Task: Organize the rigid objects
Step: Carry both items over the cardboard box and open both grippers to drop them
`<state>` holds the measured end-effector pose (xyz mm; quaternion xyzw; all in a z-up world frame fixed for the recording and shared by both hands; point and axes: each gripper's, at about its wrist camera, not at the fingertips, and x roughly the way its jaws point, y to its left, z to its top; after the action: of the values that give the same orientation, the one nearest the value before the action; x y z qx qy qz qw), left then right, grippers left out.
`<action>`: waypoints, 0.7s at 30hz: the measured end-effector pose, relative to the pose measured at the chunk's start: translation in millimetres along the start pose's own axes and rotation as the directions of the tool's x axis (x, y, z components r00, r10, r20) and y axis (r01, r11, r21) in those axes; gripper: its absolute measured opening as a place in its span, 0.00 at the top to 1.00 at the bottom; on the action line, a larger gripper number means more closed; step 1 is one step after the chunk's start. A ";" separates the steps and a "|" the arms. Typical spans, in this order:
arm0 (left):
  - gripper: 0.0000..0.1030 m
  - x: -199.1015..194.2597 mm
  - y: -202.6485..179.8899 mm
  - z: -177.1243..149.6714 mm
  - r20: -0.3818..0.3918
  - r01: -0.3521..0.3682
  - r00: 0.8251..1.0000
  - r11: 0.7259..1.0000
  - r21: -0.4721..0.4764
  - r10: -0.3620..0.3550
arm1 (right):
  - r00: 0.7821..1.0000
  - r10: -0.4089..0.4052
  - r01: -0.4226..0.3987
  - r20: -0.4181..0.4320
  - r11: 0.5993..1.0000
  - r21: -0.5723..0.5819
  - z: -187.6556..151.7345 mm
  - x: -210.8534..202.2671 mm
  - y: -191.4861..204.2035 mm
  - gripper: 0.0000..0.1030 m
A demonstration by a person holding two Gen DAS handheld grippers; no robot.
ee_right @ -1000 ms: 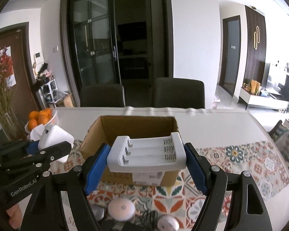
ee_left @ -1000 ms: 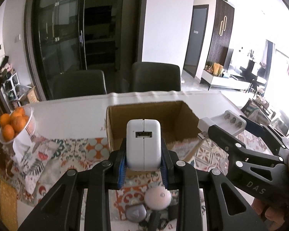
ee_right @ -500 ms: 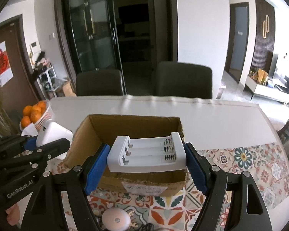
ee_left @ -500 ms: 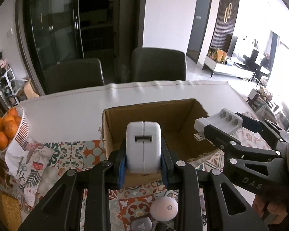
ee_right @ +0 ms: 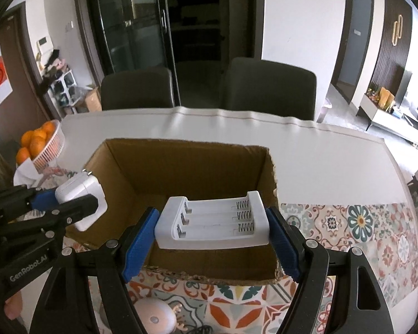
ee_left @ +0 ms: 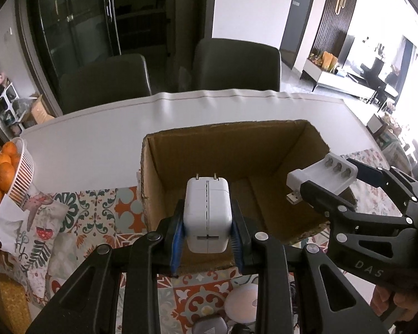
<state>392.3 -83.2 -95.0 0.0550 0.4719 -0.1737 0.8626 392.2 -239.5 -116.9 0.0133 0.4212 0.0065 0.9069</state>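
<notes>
Two grippers hang over an open cardboard box (ee_left: 181, 167) on a patterned tablecloth (ee_right: 362, 222). Left gripper (ee_left: 207, 224) is clamped on a white charger (ee_left: 207, 217), prongs pointing away, above the box's near-left corner. Right gripper (ee_right: 211, 229) pinches a white battery holder (ee_right: 211, 222) by its two ends, springs to the right, over the box's near edge. A basket of oranges (ee_left: 2, 172) stands far left. A round white gadget (ee_right: 156, 317) lies near the box.
</notes>
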 end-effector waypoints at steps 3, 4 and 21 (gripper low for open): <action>0.71 4.2 1.2 0.5 -0.022 -0.005 1.000 1.000 -0.006 0.004 | 1.000 0.003 -0.004 -0.022 1.000 -0.004 -0.2 7.0 -1.1 0.25; 0.70 3.7 1.9 0.5 -0.017 -0.009 1.000 1.000 -0.007 0.009 | 1.000 0.006 -0.006 -0.027 1.000 -0.002 -0.5 8.5 -1.5 0.25; 0.16 -38.5 10.4 -16.3 0.078 -0.182 0.980 0.983 -0.030 0.184 | 0.999 -0.007 0.007 -0.035 1.000 0.001 -6.6 -3.2 4.3 0.20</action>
<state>364.0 -59.7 -72.6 0.0812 0.4317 -0.0901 0.8938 385.0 -235.2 -118.6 0.0121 0.4370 0.0031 0.8994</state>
